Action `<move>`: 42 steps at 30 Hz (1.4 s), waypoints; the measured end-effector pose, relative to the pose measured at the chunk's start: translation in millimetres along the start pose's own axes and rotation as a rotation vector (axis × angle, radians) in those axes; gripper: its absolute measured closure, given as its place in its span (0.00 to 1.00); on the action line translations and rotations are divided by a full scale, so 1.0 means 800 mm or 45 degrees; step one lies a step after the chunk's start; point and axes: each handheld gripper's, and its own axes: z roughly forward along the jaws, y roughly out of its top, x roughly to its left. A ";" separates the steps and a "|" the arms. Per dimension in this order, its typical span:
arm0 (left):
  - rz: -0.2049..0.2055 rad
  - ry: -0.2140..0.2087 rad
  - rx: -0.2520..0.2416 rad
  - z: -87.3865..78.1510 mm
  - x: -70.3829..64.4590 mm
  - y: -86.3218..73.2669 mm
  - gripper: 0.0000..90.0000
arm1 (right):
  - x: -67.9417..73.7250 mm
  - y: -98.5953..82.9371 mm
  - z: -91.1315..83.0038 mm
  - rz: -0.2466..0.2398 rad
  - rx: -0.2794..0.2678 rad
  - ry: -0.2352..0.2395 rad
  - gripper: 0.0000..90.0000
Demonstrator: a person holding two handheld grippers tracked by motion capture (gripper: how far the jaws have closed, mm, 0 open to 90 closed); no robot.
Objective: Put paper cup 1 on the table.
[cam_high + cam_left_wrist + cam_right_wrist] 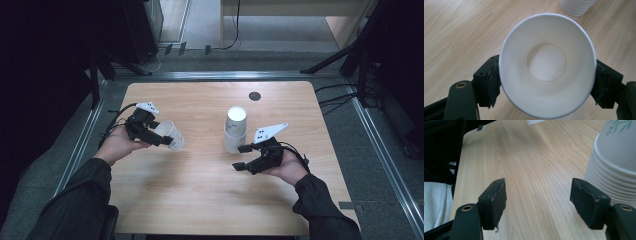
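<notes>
A single white paper cup (171,135) is held over the left part of the wooden table (200,200), tipped on its side. My left gripper (161,138) is shut on it, one pad on each side of its wall. In the left gripper view the cup (547,63) faces the camera mouth first, its inside empty. A stack of white paper cups (235,128) stands upside down near the table's middle. My right gripper (243,157) hovers open just in front and to the right of that stack. In the right gripper view the stack (615,162) rises just beyond the right pad, and nothing lies between the pads.
A small dark round cap (255,96) is set in the table near its far edge. Metal rails run along both sides of the table. Black stands and cables crowd the floor at the left and right. Bare wood lies toward the front.
</notes>
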 end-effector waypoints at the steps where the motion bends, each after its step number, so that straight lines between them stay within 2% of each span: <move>1: -0.003 0.008 0.014 0.001 0.003 0.000 0.25 | 0.000 0.000 0.000 -0.004 -0.002 -0.001 0.33; 7: -0.021 0.086 0.077 0.002 0.021 0.001 0.25 | 0.001 0.001 0.002 -0.017 0.000 -0.024 0.34; 13: -0.061 0.126 0.122 0.005 0.039 0.001 0.25 | 0.001 0.000 0.001 -0.014 0.003 -0.028 0.34; 18: -0.056 0.180 0.188 0.016 0.047 -0.001 0.25 | 0.000 0.000 0.000 -0.011 -0.002 -0.032 0.34; 23: -0.040 0.212 0.216 0.026 0.048 -0.001 0.25 | 0.001 -0.001 0.000 -0.009 0.002 -0.030 0.34; 26: -0.025 0.212 0.223 0.029 0.047 0.000 0.25 | 0.001 -0.001 0.000 -0.008 0.003 -0.031 0.34; 33: 0.003 0.247 0.286 0.043 0.044 -0.001 0.25 | 0.000 0.000 0.000 -0.009 0.001 -0.031 0.34; 42: 0.009 0.247 0.285 0.048 0.041 0.001 0.24 | 0.001 0.000 0.000 -0.009 0.001 -0.030 0.34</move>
